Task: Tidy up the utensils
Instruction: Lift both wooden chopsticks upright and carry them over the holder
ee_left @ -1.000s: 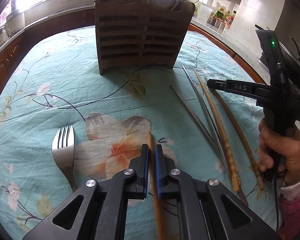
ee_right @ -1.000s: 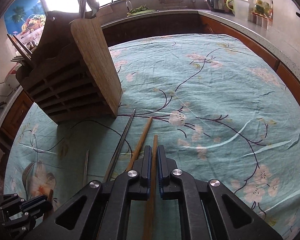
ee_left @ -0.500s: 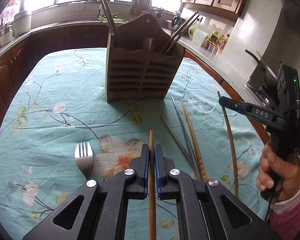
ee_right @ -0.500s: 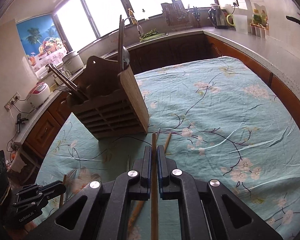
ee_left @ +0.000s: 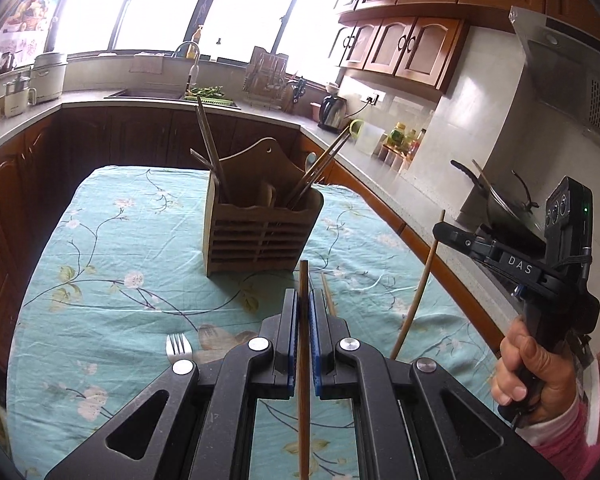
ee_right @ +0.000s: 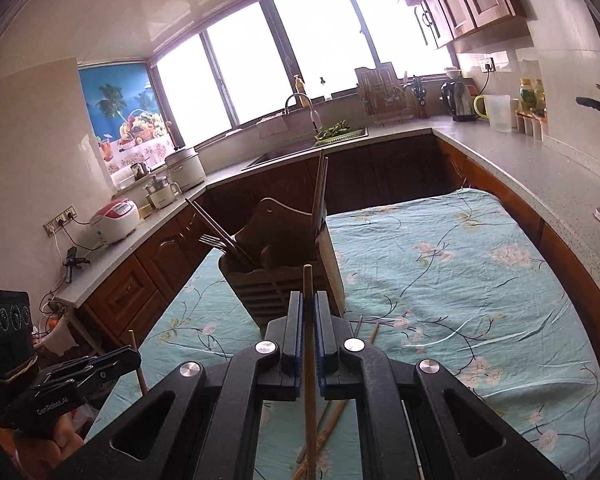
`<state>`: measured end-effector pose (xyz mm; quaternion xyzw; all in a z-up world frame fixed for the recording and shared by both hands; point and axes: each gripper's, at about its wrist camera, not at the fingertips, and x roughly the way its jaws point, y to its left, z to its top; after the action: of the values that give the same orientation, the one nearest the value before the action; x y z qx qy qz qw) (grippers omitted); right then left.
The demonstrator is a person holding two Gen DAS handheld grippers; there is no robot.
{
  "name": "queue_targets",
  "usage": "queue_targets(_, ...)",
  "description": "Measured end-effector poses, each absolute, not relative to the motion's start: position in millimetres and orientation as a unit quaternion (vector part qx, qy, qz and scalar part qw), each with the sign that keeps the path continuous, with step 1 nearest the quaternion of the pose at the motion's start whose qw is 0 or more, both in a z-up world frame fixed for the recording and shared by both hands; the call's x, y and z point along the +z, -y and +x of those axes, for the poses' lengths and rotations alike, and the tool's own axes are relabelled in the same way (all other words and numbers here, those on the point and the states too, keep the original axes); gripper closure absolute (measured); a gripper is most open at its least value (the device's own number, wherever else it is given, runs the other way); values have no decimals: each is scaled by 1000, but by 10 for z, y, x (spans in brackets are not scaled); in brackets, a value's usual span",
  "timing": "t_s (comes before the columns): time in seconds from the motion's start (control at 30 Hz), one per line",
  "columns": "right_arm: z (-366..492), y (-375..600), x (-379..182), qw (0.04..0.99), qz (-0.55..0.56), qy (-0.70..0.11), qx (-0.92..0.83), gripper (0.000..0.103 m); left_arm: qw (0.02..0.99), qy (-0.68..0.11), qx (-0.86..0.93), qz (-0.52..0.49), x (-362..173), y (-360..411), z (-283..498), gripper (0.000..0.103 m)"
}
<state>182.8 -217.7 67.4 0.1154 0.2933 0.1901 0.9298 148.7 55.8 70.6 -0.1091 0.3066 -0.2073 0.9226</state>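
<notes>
My left gripper (ee_left: pixel 303 298) is shut on a brown wooden chopstick (ee_left: pixel 303 408) that runs back between its blue pads. In the right wrist view my right gripper (ee_right: pixel 308 300) is shut on a paler wooden chopstick (ee_right: pixel 309 400). Both are lifted off the table and point toward the slatted wooden utensil holder (ee_left: pixel 260 236), which stands mid-table with chopsticks and a spoon inside. The right gripper (ee_left: pixel 444 228) shows at the right of the left wrist view, its chopstick (ee_left: pixel 418 292) slanting down. A steel fork (ee_left: pixel 178 350) lies on the cloth at my left.
A teal floral tablecloth (ee_left: pixel 112 264) covers the table. More chopsticks (ee_right: pixel 332 420) lie on it under my right gripper. Kitchen counters (ee_right: pixel 540 168) with a kettle, rice cookers and a sink ring the table. A hand (ee_left: pixel 536 372) in a pink sleeve holds the right gripper.
Both grippers have risen from the cloth, each carrying its chopstick up. The views have tilted up, so the holder's top and the kitchen behind now show.
</notes>
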Motion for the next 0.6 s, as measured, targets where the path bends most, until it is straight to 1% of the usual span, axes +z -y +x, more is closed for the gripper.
queue_targets(0.3, 1764, 2200, 791, 933, 122, -275, 198, 98, 927, -287, -203, -133, 736, -694, 1426, 100)
queue_targets(0.6, 1788, 2233, 898, 938, 125, -257, 198, 98, 938, -260, -192, -128, 827, -718, 1477, 100)
